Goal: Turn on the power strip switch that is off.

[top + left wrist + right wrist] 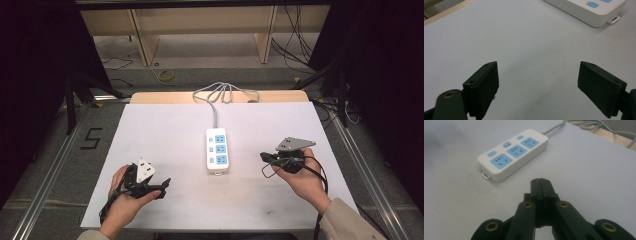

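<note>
**Power strip midway between two idle claws**

The power strip (217, 150) lies mid-desk (165, 130), long axis running away from the person. The left claw (541, 85) stands spread and empty; the right claw (540, 185) is pressed together, empty, and looks slightly nearer.

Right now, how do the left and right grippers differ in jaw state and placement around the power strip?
The left gripper has its jaws wide apart over bare table; the right gripper has its jaws pressed together. In the high view, the left sits nearer the table's front edge than the right. Both are hand-held, empty, and point toward the power strip between them.
</note>
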`<state>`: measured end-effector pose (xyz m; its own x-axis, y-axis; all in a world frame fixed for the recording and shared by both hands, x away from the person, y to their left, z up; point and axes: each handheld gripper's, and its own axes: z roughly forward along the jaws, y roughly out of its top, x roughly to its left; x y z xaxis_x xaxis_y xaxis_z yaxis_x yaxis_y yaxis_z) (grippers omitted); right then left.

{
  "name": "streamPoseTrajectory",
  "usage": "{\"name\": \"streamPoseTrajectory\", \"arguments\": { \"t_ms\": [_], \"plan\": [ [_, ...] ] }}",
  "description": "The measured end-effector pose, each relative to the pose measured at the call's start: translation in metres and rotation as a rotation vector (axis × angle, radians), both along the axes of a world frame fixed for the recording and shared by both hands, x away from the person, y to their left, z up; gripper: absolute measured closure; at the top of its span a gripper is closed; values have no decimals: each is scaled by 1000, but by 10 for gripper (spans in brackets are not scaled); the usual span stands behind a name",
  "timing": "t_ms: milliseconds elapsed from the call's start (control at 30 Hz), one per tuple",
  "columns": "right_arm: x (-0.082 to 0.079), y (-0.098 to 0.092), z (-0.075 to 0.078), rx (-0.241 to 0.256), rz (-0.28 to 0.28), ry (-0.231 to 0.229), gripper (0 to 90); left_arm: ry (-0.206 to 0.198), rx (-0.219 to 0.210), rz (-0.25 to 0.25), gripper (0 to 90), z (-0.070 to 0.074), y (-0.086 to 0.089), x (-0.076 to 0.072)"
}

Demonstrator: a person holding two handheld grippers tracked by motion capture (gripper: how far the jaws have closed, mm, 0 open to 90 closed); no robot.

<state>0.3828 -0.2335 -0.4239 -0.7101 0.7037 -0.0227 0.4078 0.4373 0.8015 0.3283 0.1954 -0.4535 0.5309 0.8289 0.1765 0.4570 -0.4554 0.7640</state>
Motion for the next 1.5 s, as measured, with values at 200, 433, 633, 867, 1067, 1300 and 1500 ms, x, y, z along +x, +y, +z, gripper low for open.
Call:
{"name": "streamPoseTrajectory", "arguments": {
  "t_ms": [200,433,633,867,1067,1300,1500],
  "plan": [
    [3,5,1,0,8,0,900,-1,1,0,169,0,0,0],
    [7,11,2,6,9,6,900,-1,1,0,169,0,0,0],
    [10,15,2,2,16,13,900,0,-1,-3,169,0,-1,0],
    [14,20,2,3,21,17,900,1,0,-4,169,-1,-1,0],
    [17,26,1,-2,31,19,900,0,0,-4,169,0,-1,0],
    [20,31,1,-2,36,21,900,0,2,-5,169,-1,-1,0],
    [23,35,0,-4,41,23,900,-1,3,-6,169,0,-1,0]
  ]
}}
